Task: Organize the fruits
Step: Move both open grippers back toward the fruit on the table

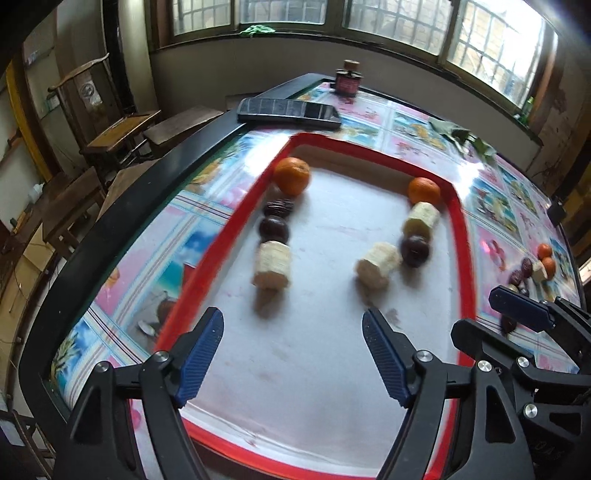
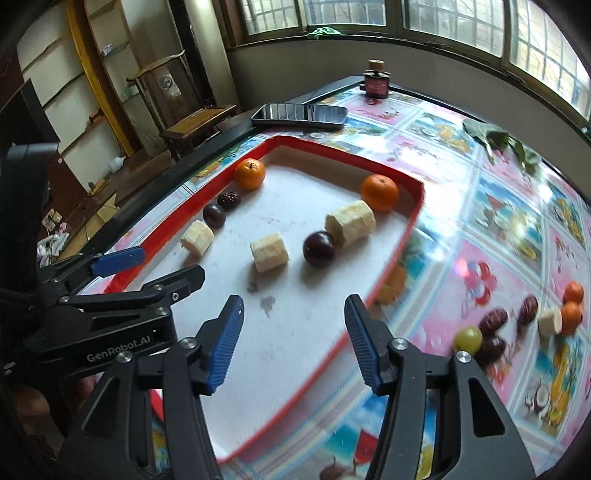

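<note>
We see pale, ridged banana pieces in the red-rimmed tray (image 2: 413, 218). One banana piece (image 2: 269, 252) lies near the tray's middle, beside a dark plum (image 2: 318, 249), its long axis running toward the tray's right rim. Our left gripper (image 1: 293, 350) gapes wide, empty; our right gripper (image 2: 294, 341) stands open, empty.

Daylight is coming through barred windows (image 2: 458, 22) along the far wall (image 1: 295, 74). A wooden chair (image 1: 107, 122) is standing left of the desk (image 1: 122, 206), shelves (image 2: 62, 85) behind it. Glare is showing on the glossy patterned desk top.
</note>
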Demonstrator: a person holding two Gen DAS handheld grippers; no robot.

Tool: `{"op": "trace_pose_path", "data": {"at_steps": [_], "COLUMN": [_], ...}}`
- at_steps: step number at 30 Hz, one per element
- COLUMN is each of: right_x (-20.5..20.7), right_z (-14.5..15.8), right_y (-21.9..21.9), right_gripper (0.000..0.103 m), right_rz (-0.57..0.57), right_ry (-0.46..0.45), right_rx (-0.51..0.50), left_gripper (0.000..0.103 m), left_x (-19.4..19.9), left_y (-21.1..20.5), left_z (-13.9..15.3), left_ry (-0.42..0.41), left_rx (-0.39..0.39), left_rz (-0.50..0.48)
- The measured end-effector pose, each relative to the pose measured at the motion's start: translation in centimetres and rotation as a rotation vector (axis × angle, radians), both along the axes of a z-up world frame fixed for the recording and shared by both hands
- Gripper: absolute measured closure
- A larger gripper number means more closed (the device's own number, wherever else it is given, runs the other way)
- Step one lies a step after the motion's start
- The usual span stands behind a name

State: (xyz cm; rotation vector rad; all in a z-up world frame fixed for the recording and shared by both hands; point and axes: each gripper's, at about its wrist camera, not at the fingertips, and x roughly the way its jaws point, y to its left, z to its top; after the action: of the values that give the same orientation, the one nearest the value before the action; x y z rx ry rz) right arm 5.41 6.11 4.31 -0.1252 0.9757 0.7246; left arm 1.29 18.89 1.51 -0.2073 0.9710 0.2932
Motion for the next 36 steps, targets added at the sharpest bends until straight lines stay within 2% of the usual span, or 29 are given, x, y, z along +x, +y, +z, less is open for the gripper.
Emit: {"op": "trace_pose_path", "data": {"at_steps": [9,15,19,24,28,33,36], "right_x": [-1.3,-1.7,-1.5,-1.6,-1.7,-1.1,-0.5], "right_z": [0.2,-0.5,-1.5,-2.8,-3.9,-4.8,-5.2], "right_y": [-6.0,-12.5,-17.1,-21.9,-24.5,-26.4,-26.6], "right_gripper": [0.042,0.041,0.04,0.04,0.04,0.04,0.04], "right_rz": [-0.078,-0.168,-0.241,-0.314,-0.341,-0.359,-0.363], "right_ry": [0.025,0.027,0.04,0.073,0.099,0.129,0.134], "right_rx": [0.035,0.025,-0.01,-0.004,0.003,0.037,0.048], "left_gripper": [0.025,0.025,0.025,0.025,0.026,0.026,0.031], "left_x": [-0.2,0.6,2.1,3.2,3.9,5.2,5.6], "left_y": [-5.6,-10.8,-14.6,-16.9,-17.5,-18.2,-18.4], "left_z": [1.0,1.5,0.6,-0.8,-1.8,-2.8,-3.2], "left_ry": [-0.023,-0.041,-0.007,0.026,0.048,0.066,0.069], "left_rx": [0.005,0.015,0.017,0.024,0.014,0.011,-0.015], "left_rz": [-0.098,-0.197,-0.263,-0.278,-0.248,-0.231,-0.226]}}
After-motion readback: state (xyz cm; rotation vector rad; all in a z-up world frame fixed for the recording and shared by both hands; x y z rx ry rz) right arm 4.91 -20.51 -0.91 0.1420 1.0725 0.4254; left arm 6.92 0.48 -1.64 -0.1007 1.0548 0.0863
